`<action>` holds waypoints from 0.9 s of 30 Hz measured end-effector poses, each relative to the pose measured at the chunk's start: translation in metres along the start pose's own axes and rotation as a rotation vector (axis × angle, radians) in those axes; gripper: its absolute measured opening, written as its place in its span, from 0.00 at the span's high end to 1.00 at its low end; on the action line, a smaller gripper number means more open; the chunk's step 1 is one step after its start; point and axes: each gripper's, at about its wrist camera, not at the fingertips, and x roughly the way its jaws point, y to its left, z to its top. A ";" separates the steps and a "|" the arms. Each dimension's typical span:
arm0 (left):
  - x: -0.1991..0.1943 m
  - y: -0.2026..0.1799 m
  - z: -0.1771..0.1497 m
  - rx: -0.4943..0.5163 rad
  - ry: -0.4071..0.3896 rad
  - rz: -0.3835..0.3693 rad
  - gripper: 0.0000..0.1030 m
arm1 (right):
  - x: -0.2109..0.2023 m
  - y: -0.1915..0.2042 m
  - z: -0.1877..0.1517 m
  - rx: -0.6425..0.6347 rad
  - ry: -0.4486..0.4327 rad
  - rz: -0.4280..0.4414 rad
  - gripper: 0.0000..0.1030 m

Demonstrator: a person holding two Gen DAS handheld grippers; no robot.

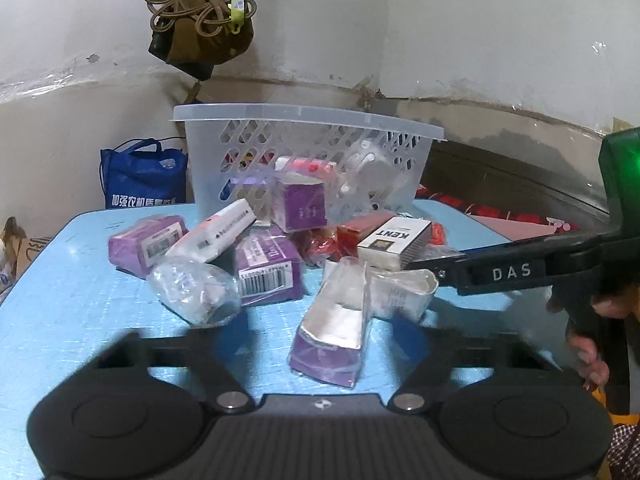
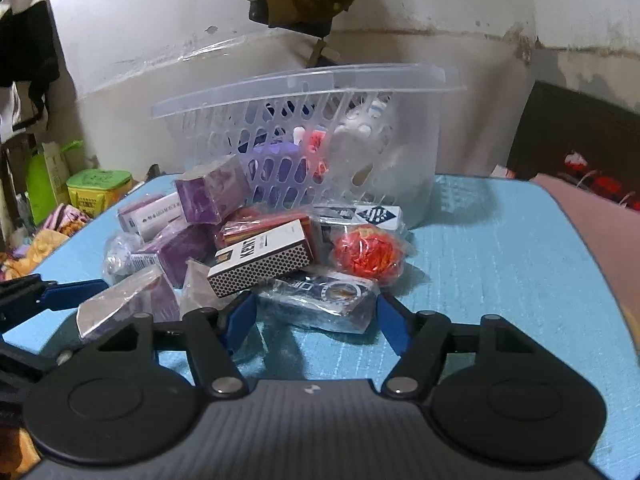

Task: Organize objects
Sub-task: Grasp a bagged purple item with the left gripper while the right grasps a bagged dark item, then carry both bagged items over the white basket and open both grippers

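Observation:
A clear plastic basket point(image 1: 308, 120) stands at the back of the blue table point(image 1: 60, 312) with several items inside. It also shows in the right wrist view point(image 2: 304, 84). A pile of small packs lies in front of it: purple boxes point(image 1: 268, 268), a white KENT pack point(image 1: 394, 242), a red pack point(image 1: 352, 232) and a crumpled clear wrapper point(image 1: 192, 286). My left gripper point(image 1: 320, 344) is open around a torn purple and silver box point(image 1: 332, 340). My right gripper point(image 2: 316, 312) is open around a dark blue wrapped pack point(image 2: 320, 300), below the KENT pack point(image 2: 264, 256) and a red ball of bands point(image 2: 368, 254).
A blue shopping bag point(image 1: 142, 176) stands beyond the table's left back edge. A brown bag with cord point(image 1: 200, 20) hangs on the wall above the basket. Red patterned cloth point(image 1: 500, 212) lies to the right. Green containers point(image 2: 96, 192) sit left of the table.

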 end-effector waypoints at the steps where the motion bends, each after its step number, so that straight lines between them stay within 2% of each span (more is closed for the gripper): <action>1: 0.001 0.001 -0.001 -0.008 0.002 -0.002 0.60 | -0.003 0.001 -0.002 -0.006 -0.020 -0.011 0.34; 9: -0.010 0.014 -0.009 -0.083 -0.040 0.024 0.60 | -0.023 0.008 -0.017 -0.016 -0.173 -0.078 0.34; 14: -0.019 0.022 -0.011 -0.116 -0.063 0.031 0.60 | -0.034 0.004 -0.021 0.012 -0.253 -0.074 0.34; 19: -0.027 0.026 -0.013 -0.116 -0.072 0.051 0.60 | -0.046 -0.004 -0.027 0.076 -0.276 -0.042 0.34; 27: -0.038 0.037 -0.016 -0.132 -0.115 0.061 0.60 | -0.061 0.001 -0.034 0.015 -0.315 -0.058 0.34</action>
